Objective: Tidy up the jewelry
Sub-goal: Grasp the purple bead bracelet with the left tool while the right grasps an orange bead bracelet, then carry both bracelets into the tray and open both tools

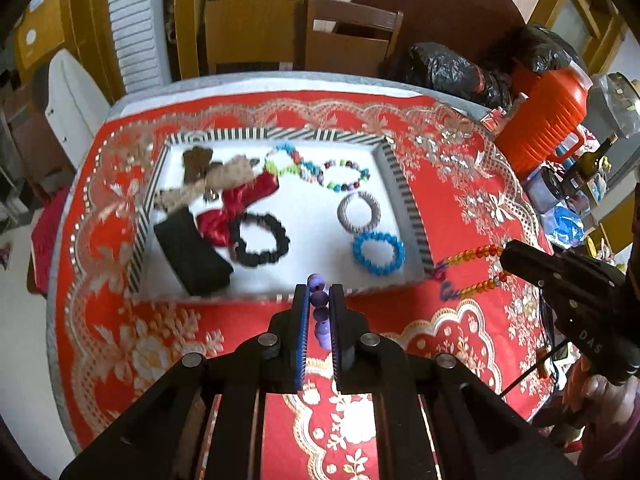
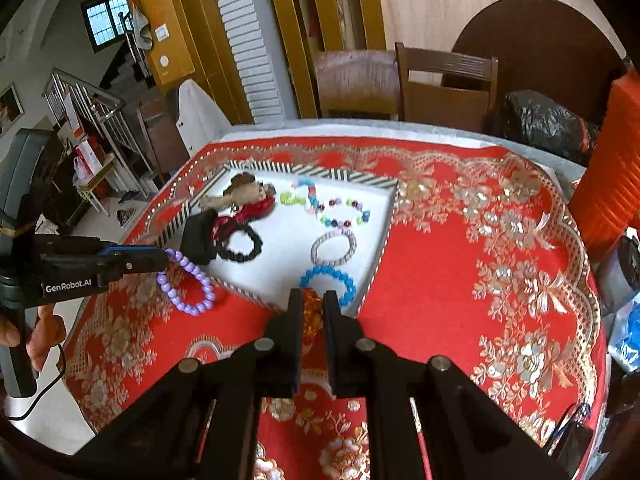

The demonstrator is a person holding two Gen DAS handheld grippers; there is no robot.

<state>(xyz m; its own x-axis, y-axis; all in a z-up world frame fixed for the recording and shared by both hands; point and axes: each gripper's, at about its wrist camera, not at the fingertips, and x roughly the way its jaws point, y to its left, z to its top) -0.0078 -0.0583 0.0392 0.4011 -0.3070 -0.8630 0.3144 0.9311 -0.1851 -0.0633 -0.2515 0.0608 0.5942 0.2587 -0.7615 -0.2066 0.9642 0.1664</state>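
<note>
Left wrist view: my left gripper (image 1: 319, 300) clamps the purple round-bead bracelet (image 1: 320, 312) just short of the striped-rim white tray (image 1: 404, 196); my right gripper (image 2: 312, 304) pinches the orange bead string (image 2: 312, 312). I'd carry each forward over the rim before releasing.

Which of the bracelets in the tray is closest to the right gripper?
The blue beaded bracelet, lying at the tray's near corner just beyond the right gripper; the grey bracelet lies farther back.

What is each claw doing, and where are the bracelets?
Left claw: shut on purple bracelet, outside the tray.
Right claw: shut on orange bracelet, outside the tray.
Blue bracelet: lying in tray.
Black scrunchie: lying in tray.
</note>
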